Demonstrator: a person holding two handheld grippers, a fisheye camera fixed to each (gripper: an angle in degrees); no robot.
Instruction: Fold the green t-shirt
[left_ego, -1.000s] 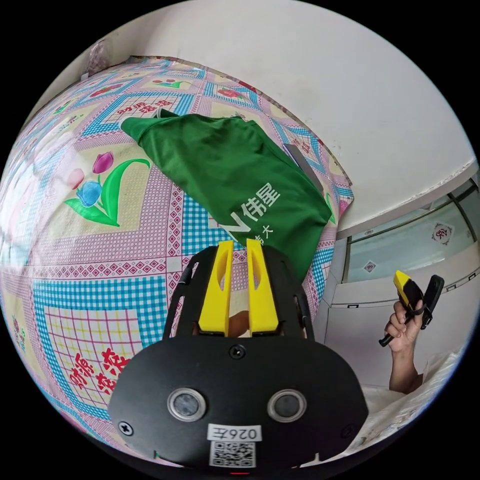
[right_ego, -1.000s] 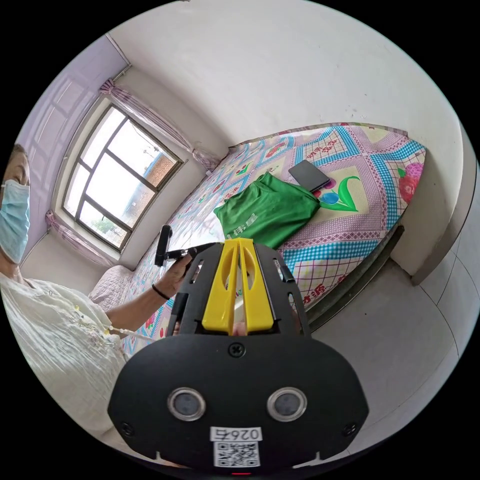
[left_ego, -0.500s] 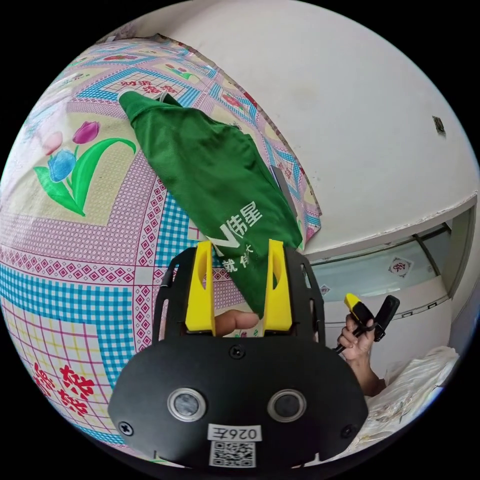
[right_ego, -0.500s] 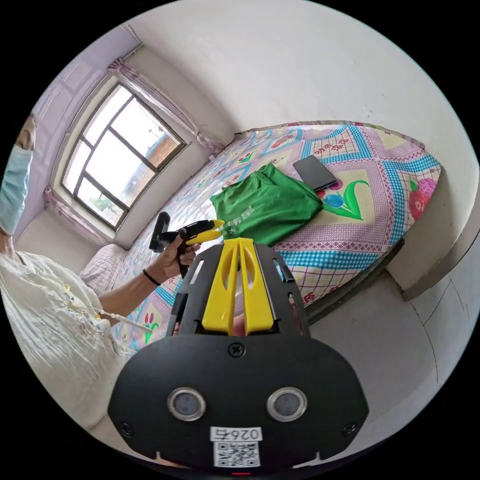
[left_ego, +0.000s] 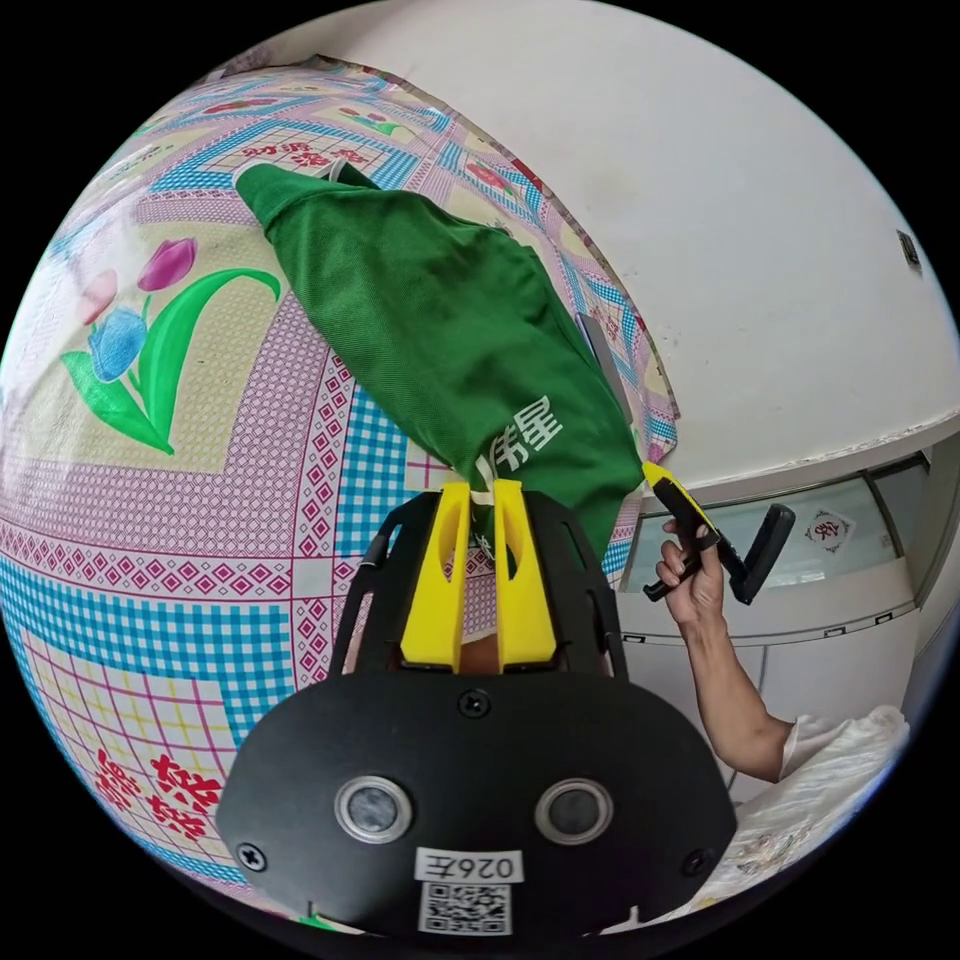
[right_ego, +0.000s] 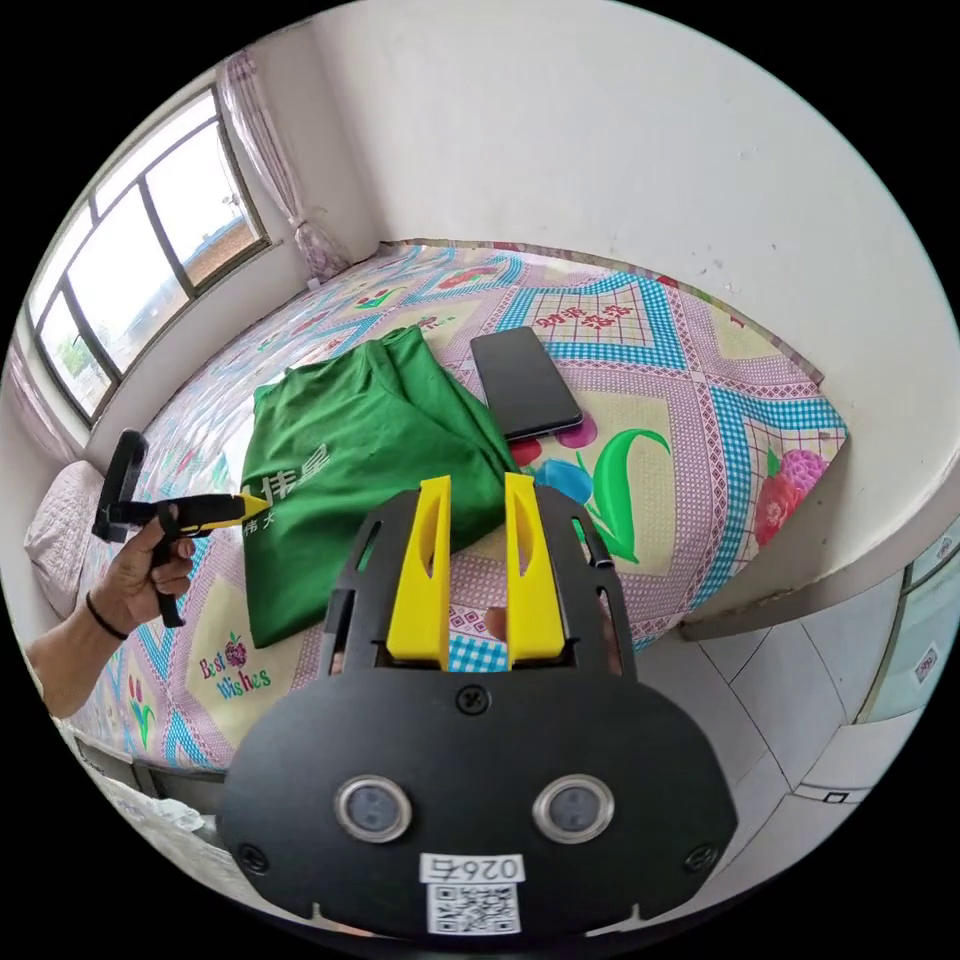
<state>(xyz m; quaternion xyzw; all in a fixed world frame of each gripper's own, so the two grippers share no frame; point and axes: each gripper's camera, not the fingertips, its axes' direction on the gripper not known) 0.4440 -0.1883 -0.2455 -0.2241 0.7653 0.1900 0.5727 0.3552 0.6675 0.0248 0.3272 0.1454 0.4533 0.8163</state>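
Items: one green t-shirt (right_ego: 350, 470), one phone (right_ego: 524, 381), on bed (right_ego: 700, 400) | left gripper (left_ego: 480, 492) clamped on shirt edge | right gripper (right_ego: 476, 486) jaws apart, empty

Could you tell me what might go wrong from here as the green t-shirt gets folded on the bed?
1. A phone lies on the bedspread against the green t-shirt; dragging the cloth could sweep it toward the bed's edge.
2. The left gripper pinches just a small bit of hem, which might slip out.
3. The right gripper is open and holds nothing, so a one-sided lift may bunch the shirt.
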